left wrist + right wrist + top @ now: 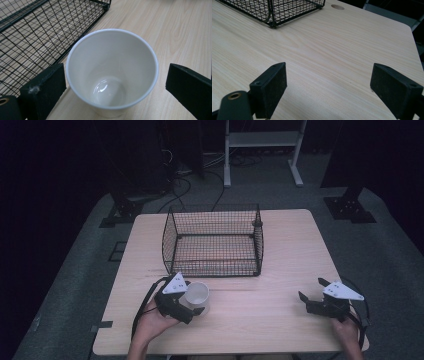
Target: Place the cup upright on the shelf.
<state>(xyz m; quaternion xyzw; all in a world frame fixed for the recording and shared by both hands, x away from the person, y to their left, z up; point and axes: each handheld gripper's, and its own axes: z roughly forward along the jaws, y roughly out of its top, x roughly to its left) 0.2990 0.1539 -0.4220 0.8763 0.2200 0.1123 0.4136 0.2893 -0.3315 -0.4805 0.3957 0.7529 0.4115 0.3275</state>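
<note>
Sitting mid-frame in the high view, the worktop (280, 270) carries a black wire basket (212, 240) at about 12 o'clock from the cup, nothing visible inside it. Step in hand, as I read it: grasp of the white paper cup (197, 293), likely bound for the basket. Cup stands upright on the wood, just beside the basket's near wall, mouth up, looks empty in the left gripper view (112, 70). Left claw (192, 302) is spread around the cup, one jaw at 9 o'clock close to the wall or touching it, the other at 3 o'clock with a clear gap, so not yet gripping. Right claw (314, 292) hovers wide open over bare wood at roughly 3 o'clock from the cup, well apart, holding nothing (327, 87). Next move calls for closing the left jaws gently, thin paper wall will likely crush if squeezed hard, then lifting clear of the basket rim and carrying toward 12 o'clock
</note>
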